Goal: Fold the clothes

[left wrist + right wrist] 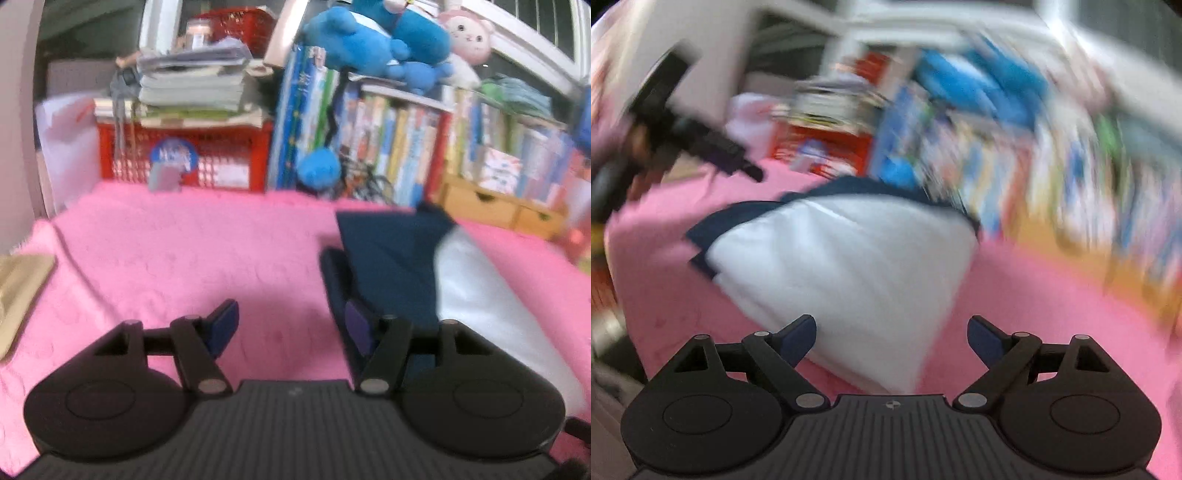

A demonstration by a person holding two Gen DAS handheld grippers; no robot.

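In the left wrist view, the left hand-held gripper [291, 325] hangs over a pink blanket [184, 251] that covers the bench or bed (which of the two cannot be told). Its jaws stand partly apart with only pink cloth showing in the gap. The navy-and-white garment [391, 254] lies to the right of that gap; its dark navy part runs down beside, and seemingly over, the right-hand finger [356, 325], yet nothing shows the pads pinching it, so the garment appears released rather than held. Behind it stand a red basket [207, 151], a stack of books and papers, a shelf of books [413, 147] and blue and pink plush toys.

In the right wrist view, much smeared by blur, the right hand-held gripper [892, 339] is spread wide and grips nothing. The garment [842, 266] rests on the blanket ahead of it, its near white corner lying under the gap between the fingers, apart from both pads. It already looks gathered into a compact, roughly rectangular bundle, white face up with navy edges peeking out at the left and far sides. The other gripper shows at upper left [701, 140], lifted clear.

As a judgement, the folding of this piece is well advanced, perhaps done; a last fold or squaring of the uneven navy edges may remain. No other clothes are visible.
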